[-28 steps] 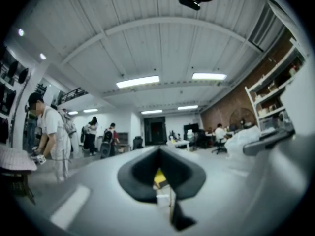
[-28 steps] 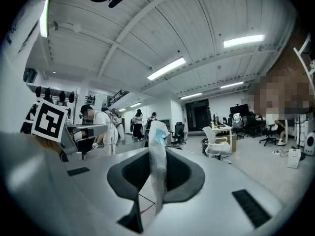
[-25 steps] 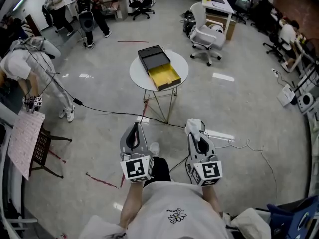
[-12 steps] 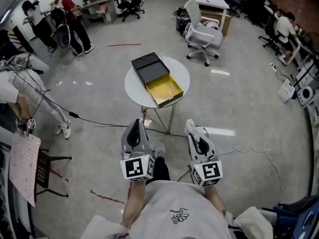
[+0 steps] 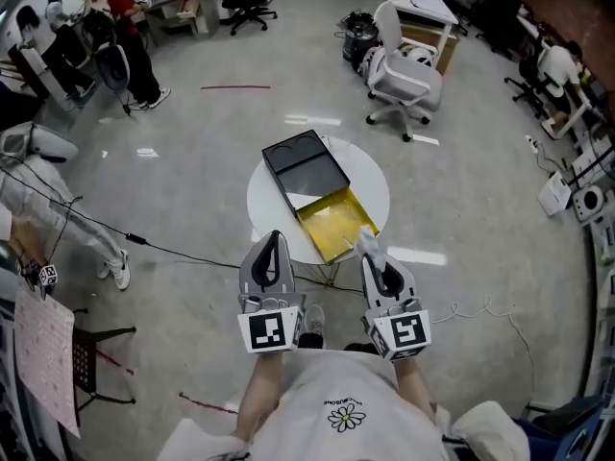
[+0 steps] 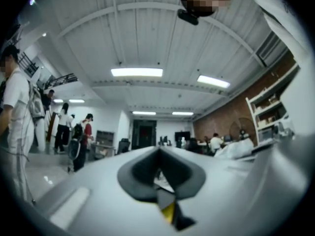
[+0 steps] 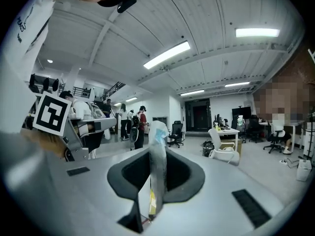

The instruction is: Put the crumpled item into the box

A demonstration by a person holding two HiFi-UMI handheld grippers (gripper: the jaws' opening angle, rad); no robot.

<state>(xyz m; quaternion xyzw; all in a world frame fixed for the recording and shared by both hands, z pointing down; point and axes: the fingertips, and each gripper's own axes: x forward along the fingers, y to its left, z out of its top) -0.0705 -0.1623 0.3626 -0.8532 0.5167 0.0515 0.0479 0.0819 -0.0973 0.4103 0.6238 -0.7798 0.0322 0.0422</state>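
Observation:
A black box with an open yellow-lined tray lies on a small round white table in the head view. My right gripper hangs at the table's near edge, right by the tray's near corner, shut on a white crumpled item. In the right gripper view that crumpled item stands pinched between the jaws of the right gripper. My left gripper is shut and holds nothing, over the table's near left edge. The left gripper view shows the left gripper with its jaws together.
A white office chair stands beyond the table. Black and white cables run across the grey floor. People stand at the far left, and a dark chair sits at the near left. Desks line the back.
The table and box have come much closer to me; both grippers, earlier over bare floor, now reach the table's near edge. The right gripper's hold on the crumpled item is unchanged.

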